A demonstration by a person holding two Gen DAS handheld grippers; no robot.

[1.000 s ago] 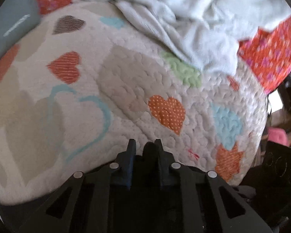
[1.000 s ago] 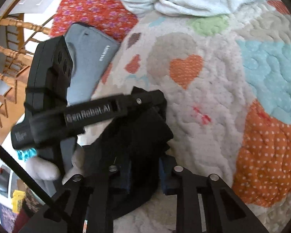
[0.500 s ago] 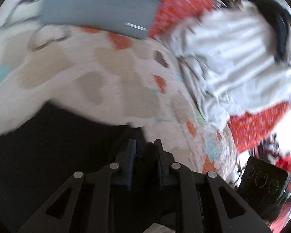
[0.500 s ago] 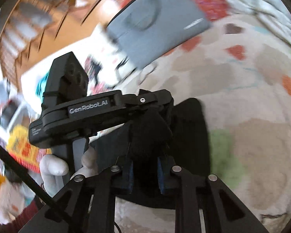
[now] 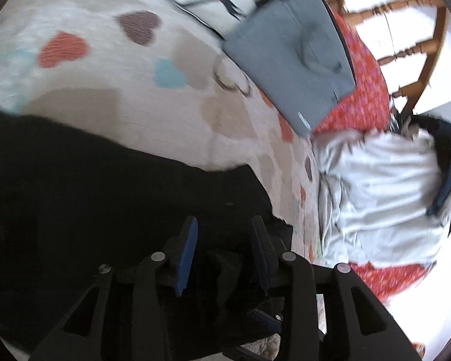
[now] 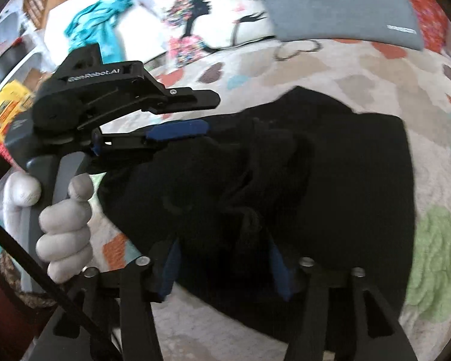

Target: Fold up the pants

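Both sets of fingers are letting go of the black pants.

The left gripper (image 5: pixel 222 237) is opening, its blue pads (image 5: pixel 187 252) apart with black cloth between them. The right gripper (image 6: pixel 222 258) is opening wide over the pants (image 6: pixel 330 186), which lie bunched on the heart quilt (image 6: pixel 360 84). A gloved hand (image 6: pixel 63 225) holds the left gripper. A grey cushion (image 5: pixel 288 69) sits farther back.

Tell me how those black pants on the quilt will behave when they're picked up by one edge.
Likely floppy: the black pants lie bunched in soft ridges on the quilt, so they should sag and unfold rather than hold shape. Probably light, being thin cloth. They seem unlikely to slide, since the quilt's stitched surface looks grippy.
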